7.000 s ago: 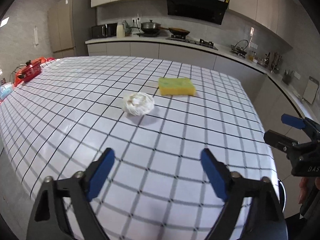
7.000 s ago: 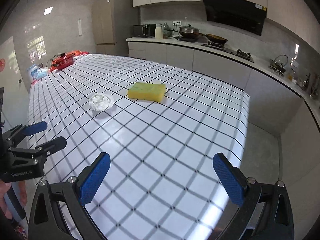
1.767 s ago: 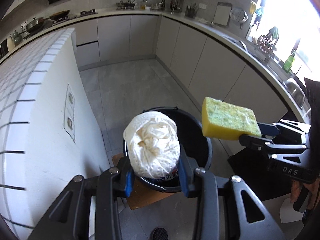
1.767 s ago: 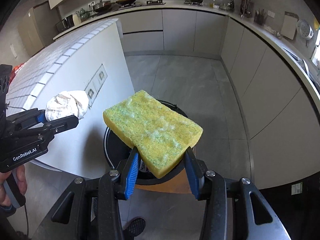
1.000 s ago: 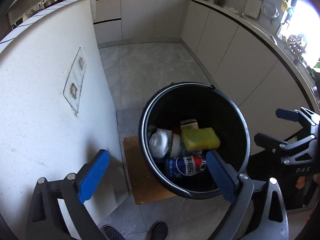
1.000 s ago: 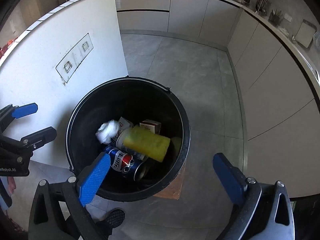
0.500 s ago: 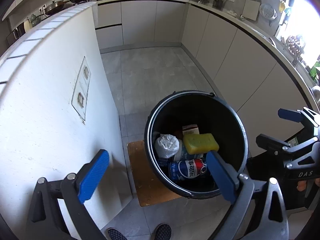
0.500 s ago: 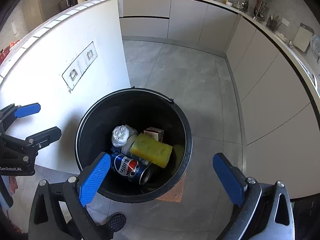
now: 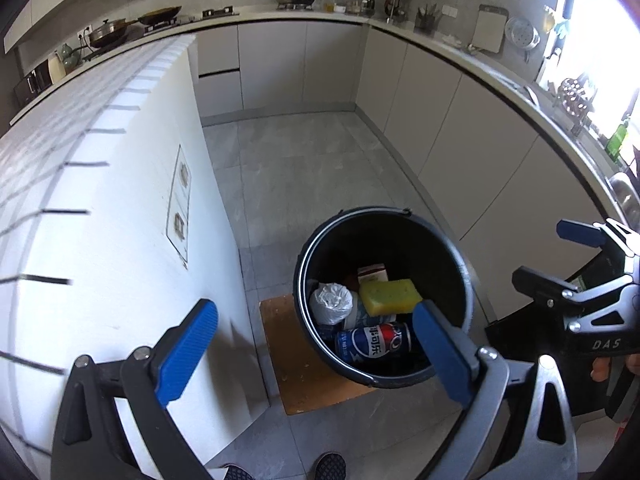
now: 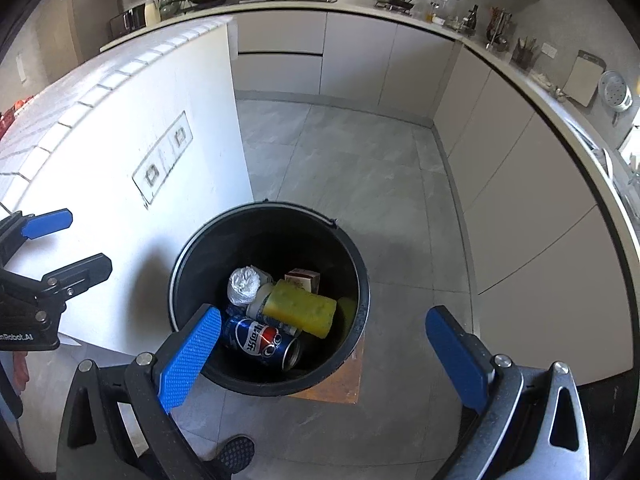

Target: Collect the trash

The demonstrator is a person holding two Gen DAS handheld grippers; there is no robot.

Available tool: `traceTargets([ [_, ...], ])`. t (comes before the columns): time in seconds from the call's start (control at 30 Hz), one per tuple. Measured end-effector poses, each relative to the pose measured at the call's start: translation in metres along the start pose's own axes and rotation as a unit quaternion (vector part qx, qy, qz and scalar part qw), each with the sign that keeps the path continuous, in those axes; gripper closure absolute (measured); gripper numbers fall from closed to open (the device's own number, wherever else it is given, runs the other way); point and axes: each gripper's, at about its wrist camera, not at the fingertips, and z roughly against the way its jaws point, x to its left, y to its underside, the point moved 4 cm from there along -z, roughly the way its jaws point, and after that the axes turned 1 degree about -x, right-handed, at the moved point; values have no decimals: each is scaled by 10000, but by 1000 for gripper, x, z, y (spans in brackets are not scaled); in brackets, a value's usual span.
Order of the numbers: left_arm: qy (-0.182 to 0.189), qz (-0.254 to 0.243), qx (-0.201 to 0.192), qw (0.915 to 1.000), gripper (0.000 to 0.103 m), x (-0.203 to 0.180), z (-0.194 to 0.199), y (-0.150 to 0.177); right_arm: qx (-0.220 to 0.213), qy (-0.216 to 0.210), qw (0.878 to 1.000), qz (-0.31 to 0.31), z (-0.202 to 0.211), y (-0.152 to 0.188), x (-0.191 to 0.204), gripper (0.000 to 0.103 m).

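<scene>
A black bucket [image 9: 464,276] stands on the floor beside the white island; it also shows in the right wrist view [image 10: 362,280]. Inside lie the yellow sponge [image 9: 390,296] [image 10: 304,308], the white crumpled wad [image 9: 330,303] [image 10: 244,284], a blue Pepsi can [image 9: 374,342] [image 10: 258,338] and a small carton [image 10: 303,279]. My left gripper [image 9: 314,352] is open and empty above the bucket's near left side. My right gripper [image 10: 324,354] is open and empty above the bucket's near rim. Each gripper shows in the other's view, the right gripper [image 9: 560,254] and the left gripper [image 10: 66,240].
The bucket sits on a brown board [image 9: 280,360] on the grey tiled floor [image 10: 352,168]. The white island's end wall [image 9: 120,260] with sockets rises at left. Grey cabinets [image 10: 520,200] run along the back and right. A shoe tip [image 10: 236,452] shows at the bottom.
Since 1.8 s ago both grippers opened and the wad and the sponge dropped into the bucket. In the last second both grippers have risen and drawn back from the bucket.
</scene>
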Motion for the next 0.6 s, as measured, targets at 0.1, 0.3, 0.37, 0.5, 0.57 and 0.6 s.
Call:
traceTargets([
  [0.1, 52, -24, -101, 9999, 4, 1, 18, -4, -109, 80, 9999, -101, 18, -2, 2, 0],
  [0.3, 47, 1, -326, 9995, 4, 6, 60, -6, -341, 119, 9991, -237, 63, -7, 18, 0],
  [0.37, 58, 16, -438, 9990, 4, 7, 75, -7, -451, 130, 9985, -275, 83, -8, 26, 0],
  [0.5, 4, 124, -690, 9975, 4, 16, 110, -9, -557, 94, 9975, -423, 116, -9, 37, 0],
  [0.57, -66, 192, -800, 9966, 4, 21, 127, -9, -599, -20, 9972, -448, 134, -7, 46, 0],
  [0.6, -106, 225, -832, 9962, 4, 22, 133, -8, -622, -16, 9973, -402, 143, -6, 51, 0],
])
